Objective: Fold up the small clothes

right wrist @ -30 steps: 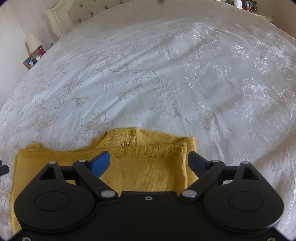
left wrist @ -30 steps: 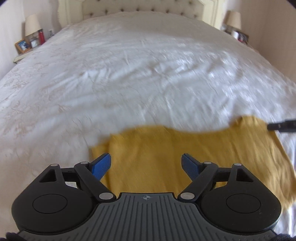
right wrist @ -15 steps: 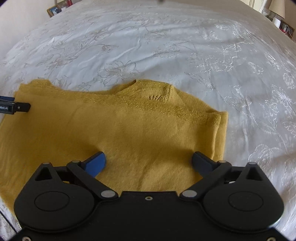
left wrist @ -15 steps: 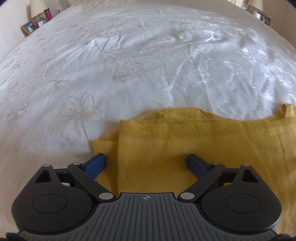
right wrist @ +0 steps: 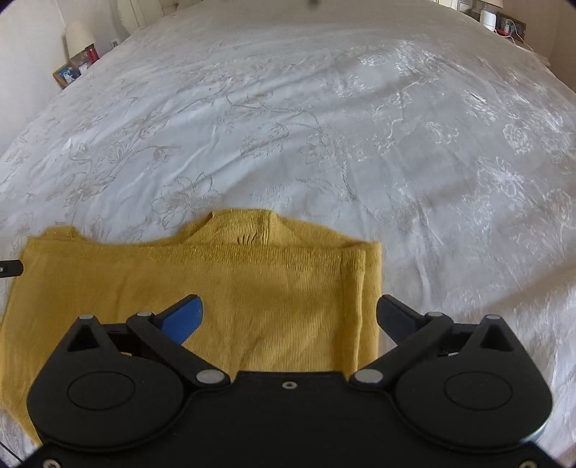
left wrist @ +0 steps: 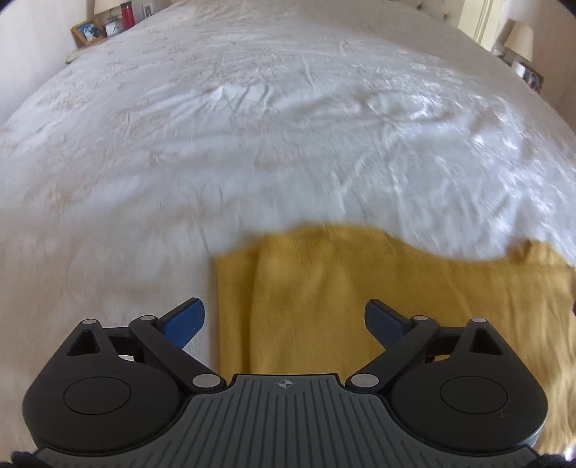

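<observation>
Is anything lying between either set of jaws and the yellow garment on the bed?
Nothing visible. The left gripper and right gripper stand open directly over the yellow garment, with only bare white bedspread around it.

One garment, two grippers, one bed

One mustard-yellow knit top (right wrist: 223,288) is lying between the spread fingers of two grippers, left gripper (left wrist: 284,320) and right gripper (right wrist: 288,315), on one white embroidered bedspread (right wrist: 324,126); two lamps are standing beyond.

A bedroom in a home: a wide bed (right wrist: 324,126) under a white floral-embroidered cover fills the view ahead of both grippers. Far ahead to the left, a bedside table holds a lamp (right wrist: 77,37), a framed photo (left wrist: 86,32) and a red bottle (left wrist: 127,13); another lamp (left wrist: 520,37) stands far right.
</observation>
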Demonstrator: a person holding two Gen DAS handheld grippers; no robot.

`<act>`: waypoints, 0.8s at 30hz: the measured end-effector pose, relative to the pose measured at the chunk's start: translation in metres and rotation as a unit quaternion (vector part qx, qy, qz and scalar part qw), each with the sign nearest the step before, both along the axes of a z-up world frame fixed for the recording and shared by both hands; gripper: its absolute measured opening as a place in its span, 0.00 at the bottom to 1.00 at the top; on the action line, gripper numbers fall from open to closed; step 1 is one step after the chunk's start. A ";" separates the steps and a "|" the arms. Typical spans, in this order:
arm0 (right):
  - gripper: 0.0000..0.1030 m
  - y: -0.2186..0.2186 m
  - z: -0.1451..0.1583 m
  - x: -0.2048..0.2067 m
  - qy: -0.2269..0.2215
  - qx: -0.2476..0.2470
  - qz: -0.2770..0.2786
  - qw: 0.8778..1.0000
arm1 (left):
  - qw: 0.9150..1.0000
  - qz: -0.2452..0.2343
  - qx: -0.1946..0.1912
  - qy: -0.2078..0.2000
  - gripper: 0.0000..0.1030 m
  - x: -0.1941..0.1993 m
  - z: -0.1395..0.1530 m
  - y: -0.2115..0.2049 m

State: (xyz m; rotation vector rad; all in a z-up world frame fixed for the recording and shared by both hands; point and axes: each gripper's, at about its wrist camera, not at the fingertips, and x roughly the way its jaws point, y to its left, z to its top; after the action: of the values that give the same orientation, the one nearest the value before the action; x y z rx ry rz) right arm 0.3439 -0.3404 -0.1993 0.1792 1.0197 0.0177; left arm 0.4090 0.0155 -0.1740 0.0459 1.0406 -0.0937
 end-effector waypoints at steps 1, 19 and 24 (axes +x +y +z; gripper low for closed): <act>0.99 0.000 -0.002 -0.010 0.007 0.000 0.001 1.000 | 1.000 -0.003 0.001 0.006 0.94 -0.012 -0.002 -0.002; 0.99 -0.018 -0.028 -0.116 0.108 -0.007 -0.043 0.993 | 0.993 0.013 0.015 0.115 1.00 -0.110 -0.041 0.010; 0.99 -0.008 -0.035 -0.133 0.128 -0.001 -0.040 0.991 | 0.988 0.036 0.025 0.149 1.00 -0.120 -0.048 -0.001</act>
State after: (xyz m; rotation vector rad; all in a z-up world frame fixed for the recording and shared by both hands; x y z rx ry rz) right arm 0.2107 -0.3488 -0.2344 0.2245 1.2668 -0.0816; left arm 0.2892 0.0146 -0.2215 0.0400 1.3432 -0.0074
